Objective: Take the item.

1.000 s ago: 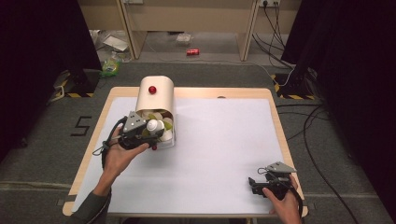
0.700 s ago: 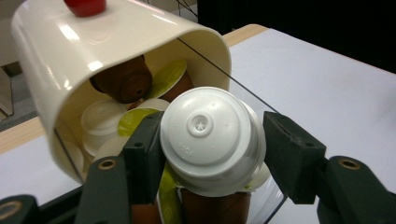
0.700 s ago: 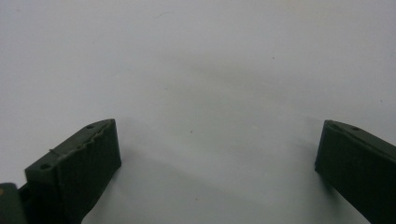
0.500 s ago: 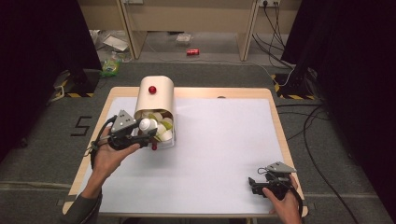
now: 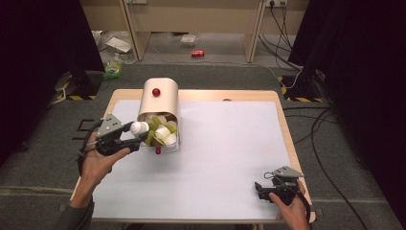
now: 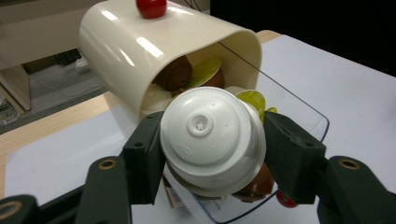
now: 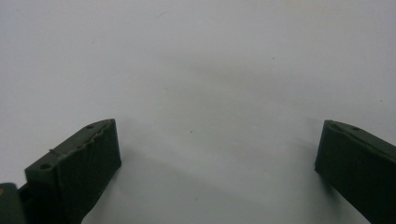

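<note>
The white capsule (image 6: 212, 140) is a small ribbed plastic cup, flat bottom facing the camera with a tiny moulded star in the middle. The left gripper (image 6: 212, 154) has it pinched between both jaws, one pad on each side. Right behind the fingers sits the cream container (image 5: 159, 100), a rounded cover with a red knob (image 5: 156, 91) on top, over a clear tray (image 6: 299, 116) stuffed with more capsules in brown, green and white.

The right gripper (image 5: 262, 187) rests low near the table's close right corner, jaws spread wide with just the white mat (image 7: 196, 70) between them.

The table (image 5: 282, 115) is light wood under that white sheet, standing on grey carpet, with cables and a red can (image 5: 197, 53) on the floor beyond.

The left gripper view shows the star and ribs on the capsule; the high view just gives a white blob at the jaw tips.
</note>
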Action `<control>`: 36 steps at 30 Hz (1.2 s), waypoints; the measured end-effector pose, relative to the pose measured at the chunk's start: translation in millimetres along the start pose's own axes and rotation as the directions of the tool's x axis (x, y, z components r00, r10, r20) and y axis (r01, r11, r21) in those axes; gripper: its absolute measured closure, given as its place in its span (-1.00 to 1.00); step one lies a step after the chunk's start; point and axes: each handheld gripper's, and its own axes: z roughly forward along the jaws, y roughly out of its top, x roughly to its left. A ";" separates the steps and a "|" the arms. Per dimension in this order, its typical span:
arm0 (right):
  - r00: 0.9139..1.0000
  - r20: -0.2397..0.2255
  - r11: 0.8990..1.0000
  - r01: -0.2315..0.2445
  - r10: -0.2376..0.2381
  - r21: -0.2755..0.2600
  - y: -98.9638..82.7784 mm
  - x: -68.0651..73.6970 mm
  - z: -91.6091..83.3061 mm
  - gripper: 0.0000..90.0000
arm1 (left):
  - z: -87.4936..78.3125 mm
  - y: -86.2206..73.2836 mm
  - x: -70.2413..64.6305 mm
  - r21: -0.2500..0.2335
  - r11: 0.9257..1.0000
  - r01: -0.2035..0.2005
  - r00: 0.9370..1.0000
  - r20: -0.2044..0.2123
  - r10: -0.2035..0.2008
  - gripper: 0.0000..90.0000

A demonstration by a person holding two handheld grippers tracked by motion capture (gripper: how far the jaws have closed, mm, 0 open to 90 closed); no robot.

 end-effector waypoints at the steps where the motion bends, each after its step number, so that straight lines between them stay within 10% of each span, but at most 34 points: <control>1: 1.000 0.001 1.000 0.001 -0.001 0.000 0.0 -0.1 0.1 -0.99 | -1.5 -0.8 1.4 0.001 1.000 0.008 1.000 0.000 -0.008 -0.08; 36: 1.000 0.000 1.000 0.000 0.000 0.000 0.0 0.0 0.0 -0.99 | -20.9 -40.4 37.9 0.009 0.995 0.099 0.992 -0.074 -0.098 -0.08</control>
